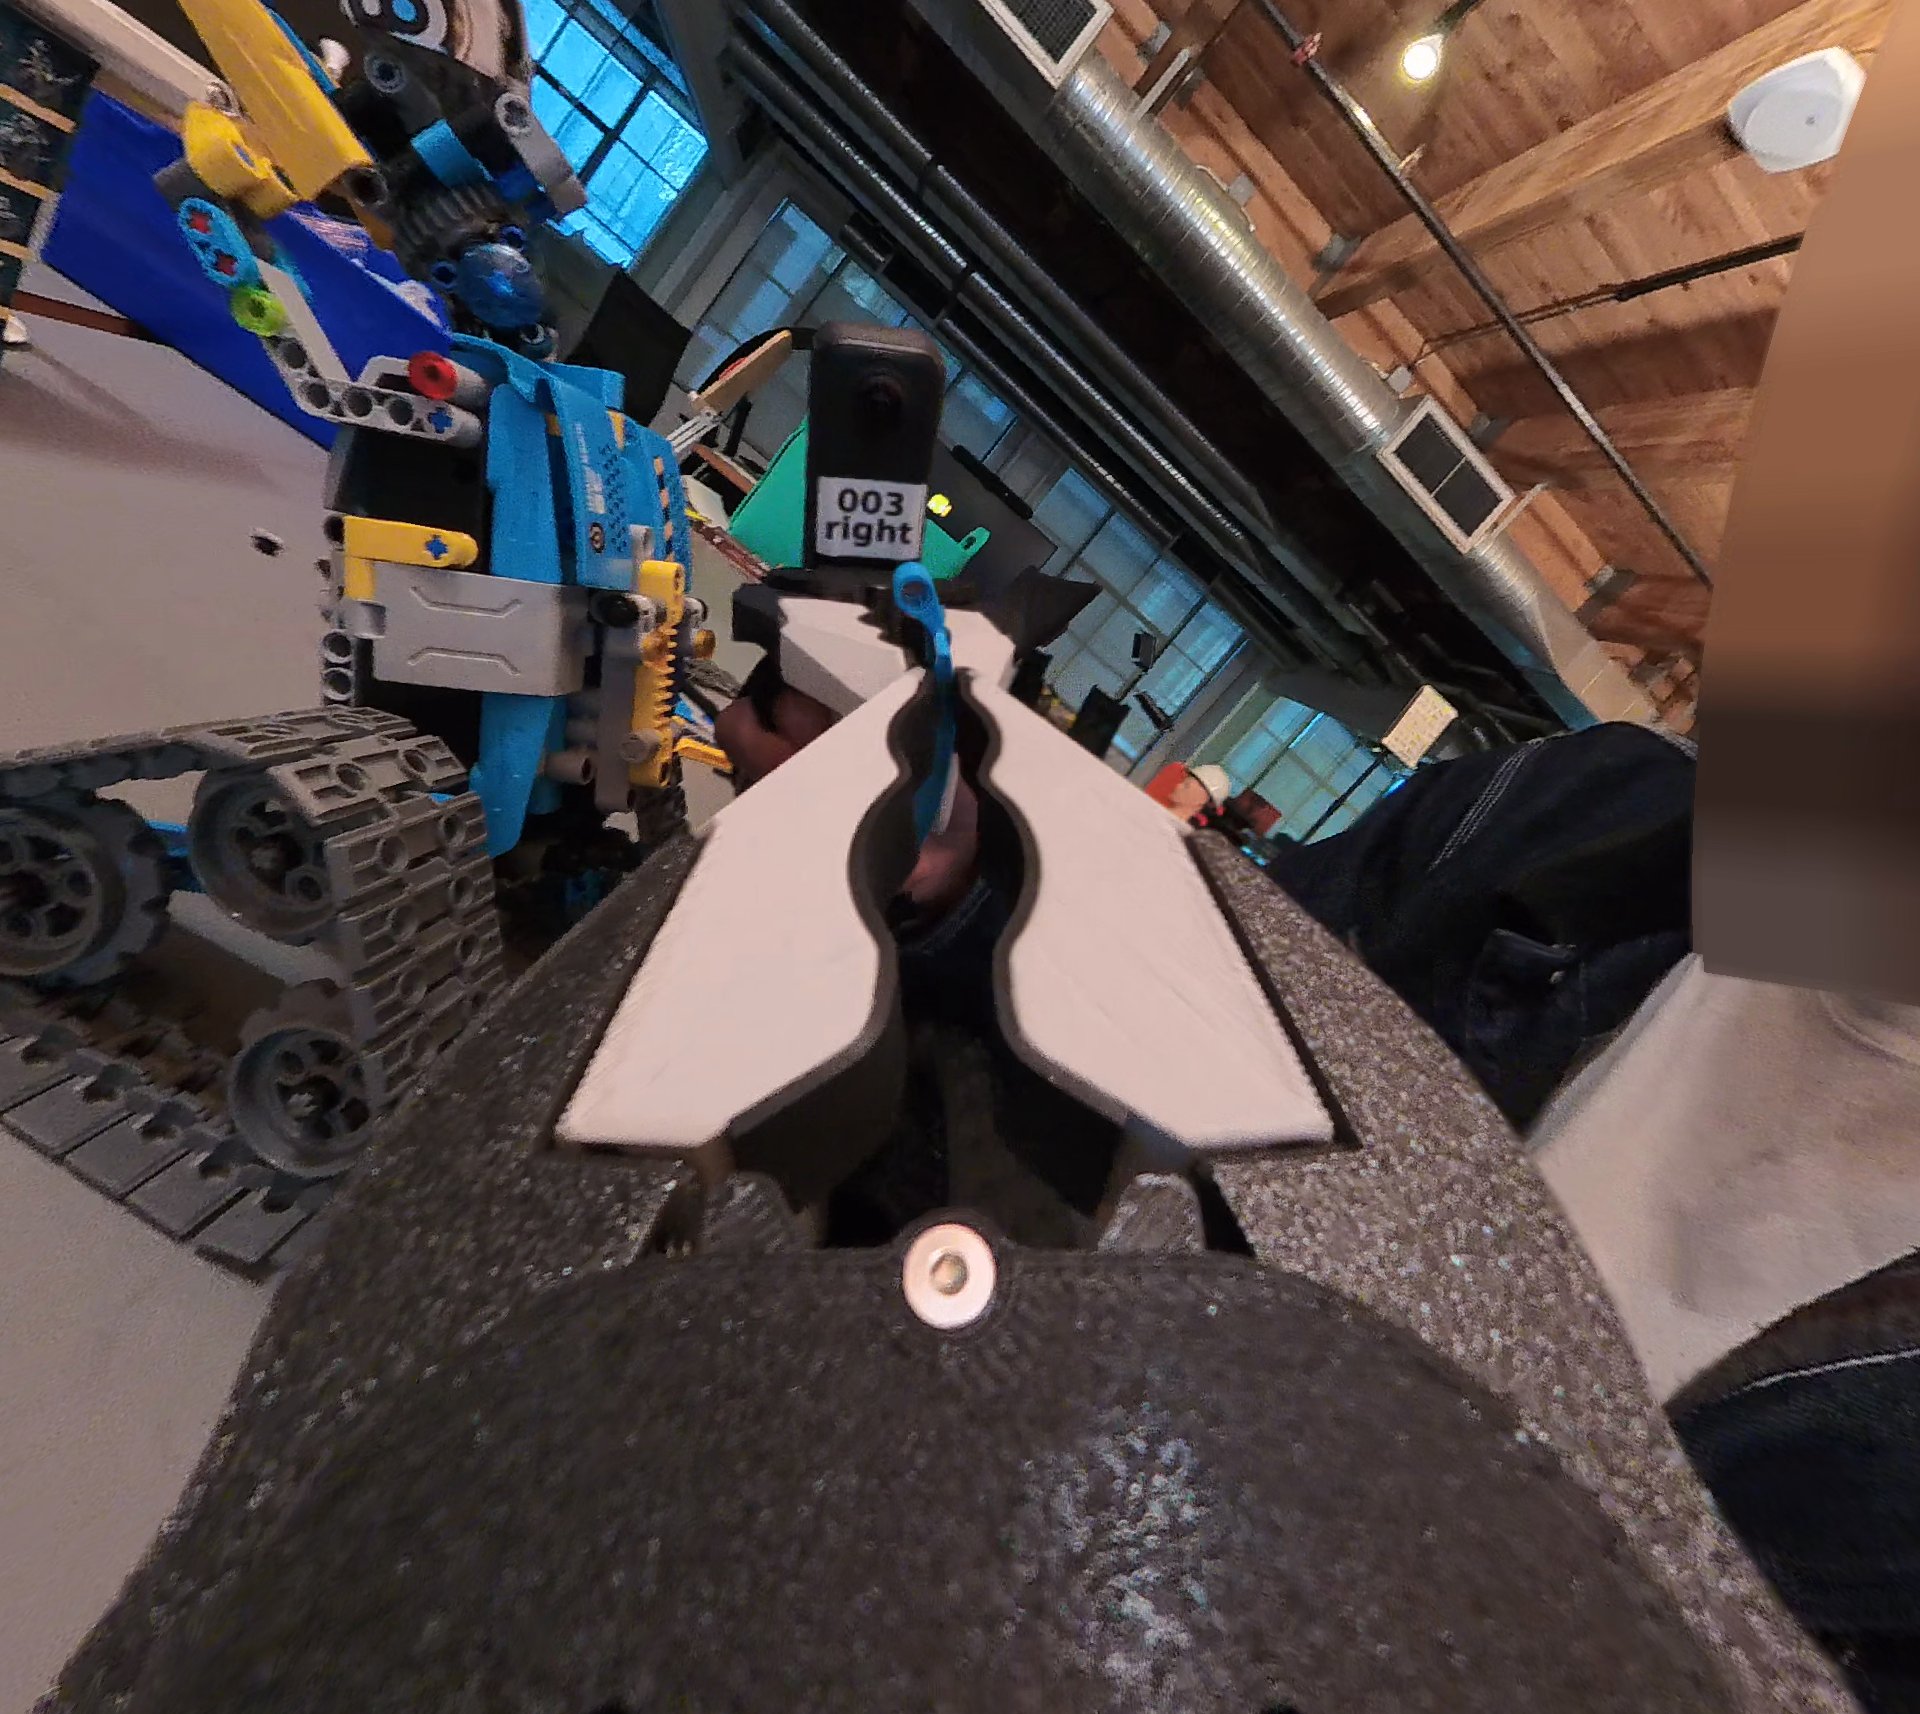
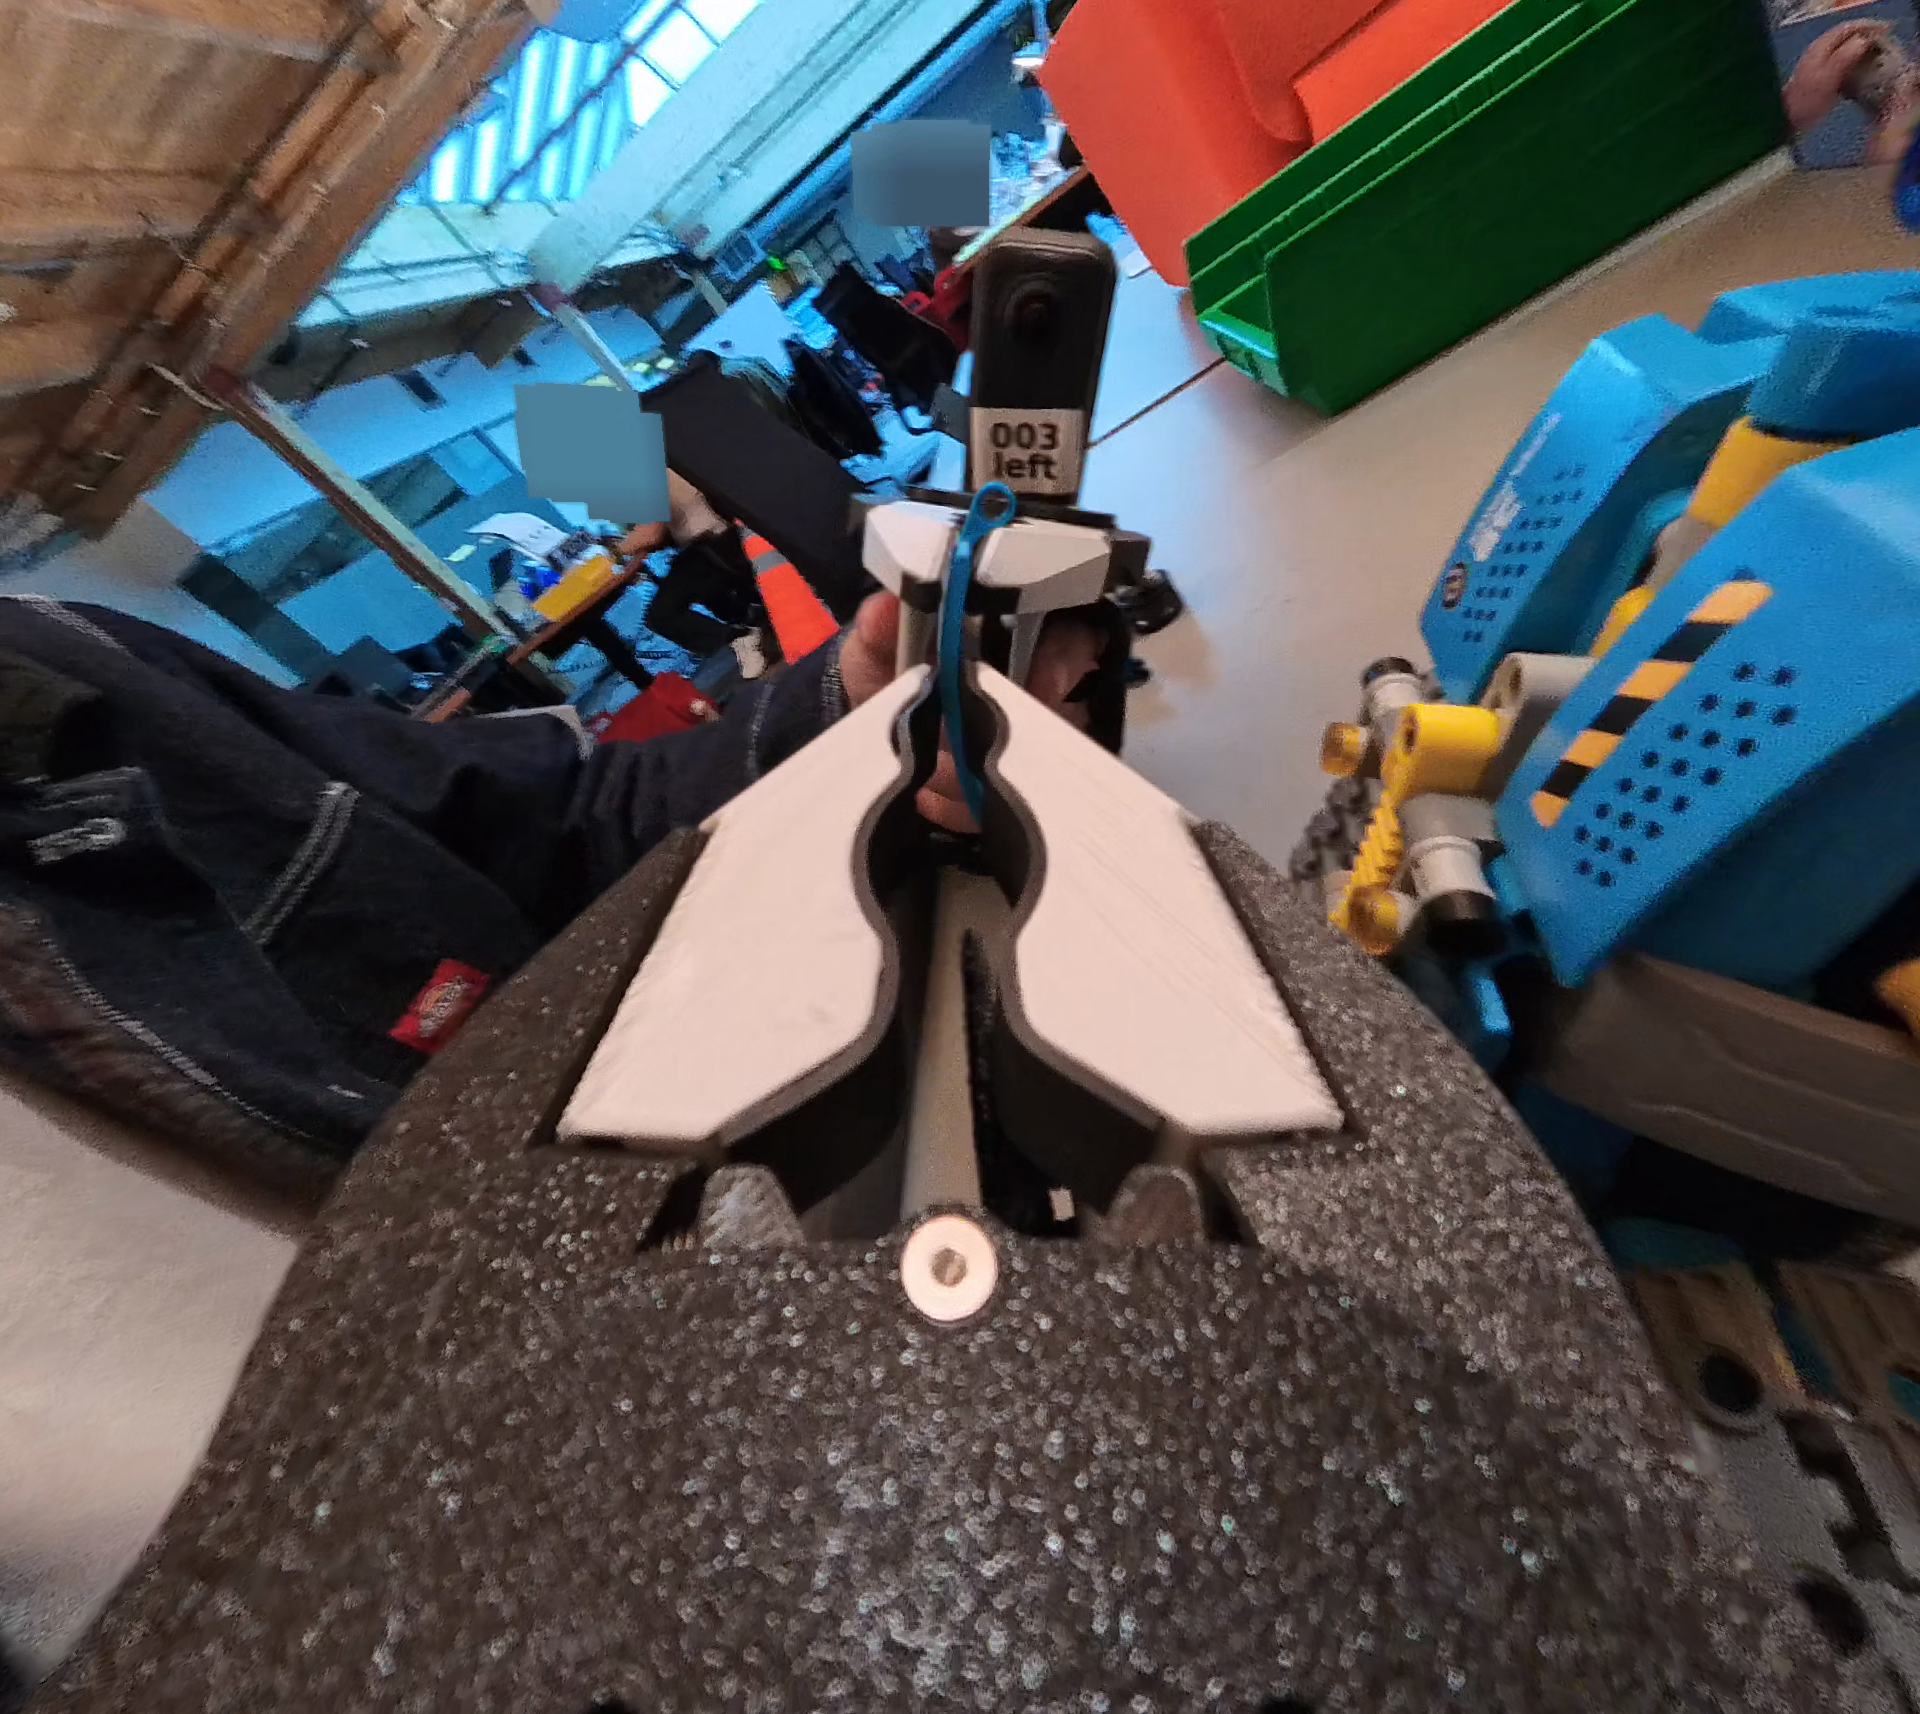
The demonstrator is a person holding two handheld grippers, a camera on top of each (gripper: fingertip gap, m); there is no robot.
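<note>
My left gripper [image 1: 940,677] and my right gripper [image 2: 951,677] face each other tip to tip above the table. Both are shut on the same thin blue strip with a ring at one end [image 1: 932,729], each pinching one part of it. In the right wrist view the strip [image 2: 956,625] runs from my own fingertips up into the left gripper [image 2: 971,563], with its ring end poking out beyond. In the left wrist view the right gripper [image 1: 914,625] sits just behind my tips. A blue, yellow and grey brick-built tracked vehicle [image 1: 540,521] stands close beside them; it also shows in the right wrist view [image 2: 1662,729].
A green bin [image 2: 1507,210] and an orange bin [image 2: 1299,2] stand on the pale table [image 2: 1299,521] behind the vehicle. A blue box [image 1: 156,241] lies beyond the model. A person's dark sleeve [image 2: 312,781] reaches in from the left. The tips of both grippers are at nearly the same place.
</note>
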